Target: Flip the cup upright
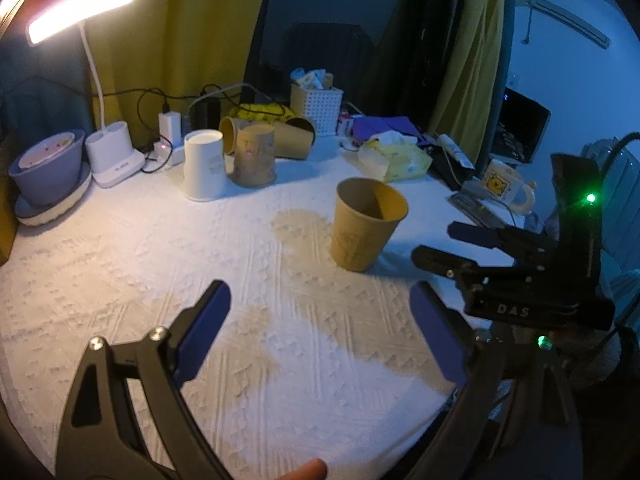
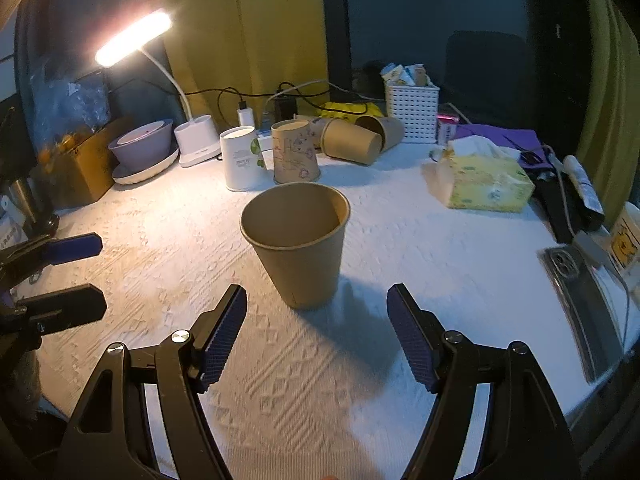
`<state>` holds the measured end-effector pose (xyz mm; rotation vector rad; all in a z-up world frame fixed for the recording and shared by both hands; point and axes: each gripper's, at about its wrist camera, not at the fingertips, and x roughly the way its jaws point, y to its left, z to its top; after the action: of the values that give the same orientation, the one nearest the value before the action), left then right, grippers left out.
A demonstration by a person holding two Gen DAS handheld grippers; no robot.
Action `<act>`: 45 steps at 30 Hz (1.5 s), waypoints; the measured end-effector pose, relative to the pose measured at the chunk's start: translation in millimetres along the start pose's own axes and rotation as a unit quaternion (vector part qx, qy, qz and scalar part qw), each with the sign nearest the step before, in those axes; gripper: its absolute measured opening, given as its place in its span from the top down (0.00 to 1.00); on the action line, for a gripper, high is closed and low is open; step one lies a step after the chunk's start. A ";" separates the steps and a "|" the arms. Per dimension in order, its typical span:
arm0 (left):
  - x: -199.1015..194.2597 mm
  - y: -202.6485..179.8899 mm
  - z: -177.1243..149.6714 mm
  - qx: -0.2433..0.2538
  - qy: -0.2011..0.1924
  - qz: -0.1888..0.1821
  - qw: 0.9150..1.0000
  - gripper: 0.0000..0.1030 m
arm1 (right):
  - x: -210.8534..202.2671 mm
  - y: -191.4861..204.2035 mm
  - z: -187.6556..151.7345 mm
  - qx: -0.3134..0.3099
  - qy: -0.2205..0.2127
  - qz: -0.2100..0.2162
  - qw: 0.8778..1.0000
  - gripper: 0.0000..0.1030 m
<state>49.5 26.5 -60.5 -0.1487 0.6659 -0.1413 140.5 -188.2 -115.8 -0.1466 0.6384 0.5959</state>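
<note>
I read only "DAS", pale letters on the black body of the right gripper point(image 1: 438, 246) at my right; lamp base point(image 1: 116, 156) lettering, far left, too blurred.

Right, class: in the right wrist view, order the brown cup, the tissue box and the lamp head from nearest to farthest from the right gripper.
1. Brown cup: upright, just ahead of the right gripper.
2. Tissue box: farther back, right.
3. Lamp head: far back, left.
</note>
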 end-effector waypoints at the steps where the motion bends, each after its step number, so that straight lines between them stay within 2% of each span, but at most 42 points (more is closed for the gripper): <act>1: -1.9 -1.4 -0.4 0.001 -0.001 0.002 1.000 0.11 | -4.5 -0.4 -1.3 0.002 -0.002 -0.002 1.000 0.27; 8: -16.0 -15.1 -1.1 0.012 -0.013 0.016 1.000 0.11 | -32.9 0.2 -5.9 0.009 -0.012 -0.012 1.000 0.27; 17: -45.6 -31.5 6.5 0.016 -0.059 0.035 0.997 0.11 | -72.9 5.3 0.7 0.005 -0.044 -0.026 0.999 0.27; 33: -100.1 -44.5 18.7 0.022 -0.153 0.055 0.986 0.11 | -135.6 21.5 20.9 -0.019 -0.115 -0.037 0.993 0.27; 45: -127.4 -52.0 24.8 0.024 -0.196 0.057 0.979 0.11 | -169.2 25.9 32.0 -0.026 -0.156 -0.048 0.986 0.27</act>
<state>-38.4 0.4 45.1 -0.0885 0.2757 -0.0158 33.6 -237.8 12.4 -0.1285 0.3112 0.5276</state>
